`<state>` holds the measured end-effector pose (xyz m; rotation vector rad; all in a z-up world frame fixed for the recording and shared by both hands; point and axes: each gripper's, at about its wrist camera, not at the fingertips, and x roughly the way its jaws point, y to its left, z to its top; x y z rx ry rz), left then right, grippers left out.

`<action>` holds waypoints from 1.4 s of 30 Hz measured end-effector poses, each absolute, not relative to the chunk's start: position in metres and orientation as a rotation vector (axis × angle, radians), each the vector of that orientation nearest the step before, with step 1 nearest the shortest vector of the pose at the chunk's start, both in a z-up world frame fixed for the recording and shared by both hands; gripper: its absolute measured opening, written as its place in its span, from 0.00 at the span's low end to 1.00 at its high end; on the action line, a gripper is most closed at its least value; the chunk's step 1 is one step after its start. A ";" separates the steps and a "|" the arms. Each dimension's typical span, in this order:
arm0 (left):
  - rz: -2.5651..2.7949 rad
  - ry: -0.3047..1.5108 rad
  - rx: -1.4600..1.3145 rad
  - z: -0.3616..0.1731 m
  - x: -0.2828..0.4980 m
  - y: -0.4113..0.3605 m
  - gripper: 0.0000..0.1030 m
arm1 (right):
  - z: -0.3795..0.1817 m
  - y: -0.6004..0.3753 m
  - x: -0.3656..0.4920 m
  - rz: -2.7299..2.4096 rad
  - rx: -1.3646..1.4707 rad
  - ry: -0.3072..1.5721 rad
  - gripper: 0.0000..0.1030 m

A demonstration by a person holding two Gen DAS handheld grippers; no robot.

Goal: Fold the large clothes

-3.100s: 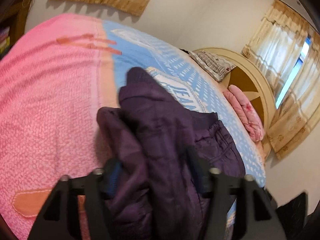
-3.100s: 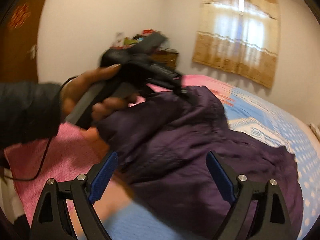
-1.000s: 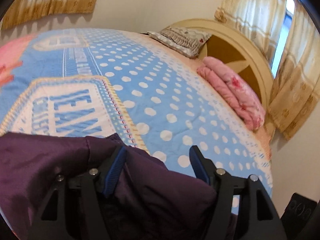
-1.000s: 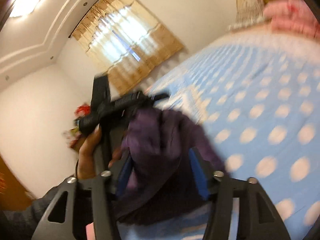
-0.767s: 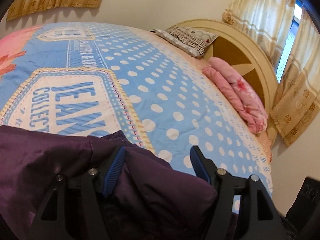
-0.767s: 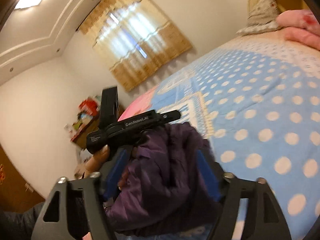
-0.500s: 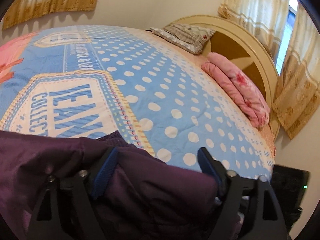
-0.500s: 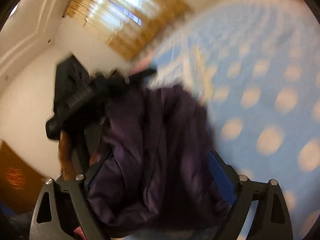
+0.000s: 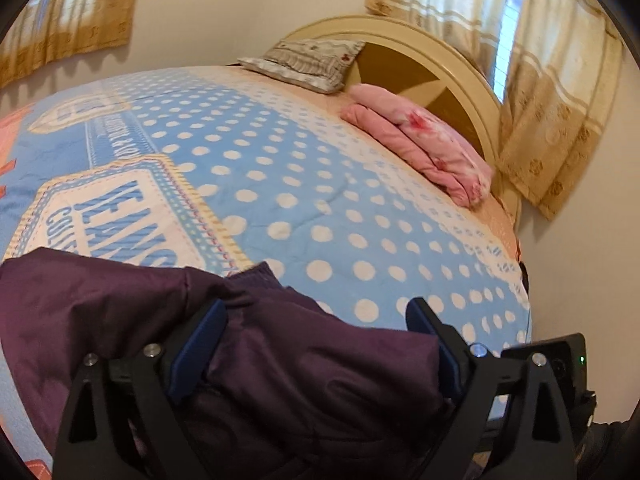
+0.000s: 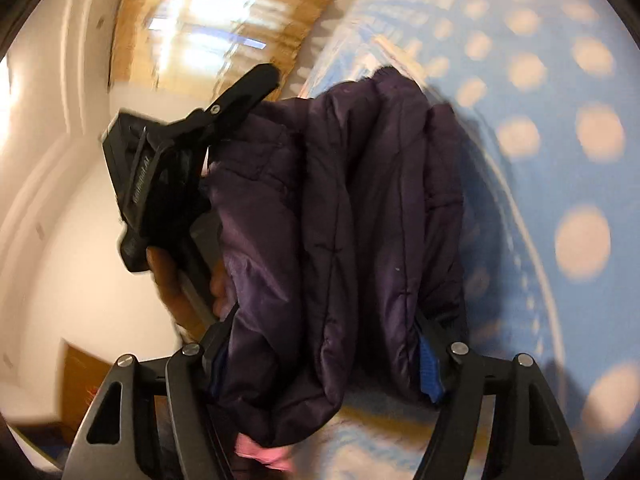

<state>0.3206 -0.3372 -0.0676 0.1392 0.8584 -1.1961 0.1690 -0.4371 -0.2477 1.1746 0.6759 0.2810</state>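
Observation:
A dark purple padded jacket (image 9: 312,368) lies bunched on the blue polka-dot bedspread (image 9: 320,184), filling the bottom of the left wrist view. My left gripper (image 9: 316,336) has its jaws spread wide with the jacket bulging up between them. In the right wrist view the same jacket (image 10: 340,220) fills the gap of my right gripper (image 10: 324,360), whose jaws stand wide with the folded bulk between them. The other hand-held gripper (image 10: 168,168) shows at the jacket's left edge, held by a bare hand.
A folded pink blanket (image 9: 420,144) and a patterned pillow (image 9: 304,60) lie by the cream headboard (image 9: 440,64). The bed's right edge (image 9: 524,280) drops off beside the wall. Curtained windows hang behind. The right wrist view is motion-blurred.
Both grippers' jaws have spread wider around the jacket. The left view has tilted up a little toward the headboard. The right gripper has swung and rolled, so the bedspread now sits at the right.

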 end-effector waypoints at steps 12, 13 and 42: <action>-1.068 0.567 -0.077 -0.037 0.304 -0.302 1.00 | -0.181 -0.449 0.109 -0.063 0.796 0.527 0.71; -1.033 0.555 -0.138 -0.037 0.311 -0.292 1.00 | -0.161 -0.447 0.107 -0.082 0.728 0.471 0.71; -0.669 0.799 -0.253 -0.076 0.368 -0.264 1.00 | -0.147 -0.410 0.235 0.254 0.669 0.468 0.70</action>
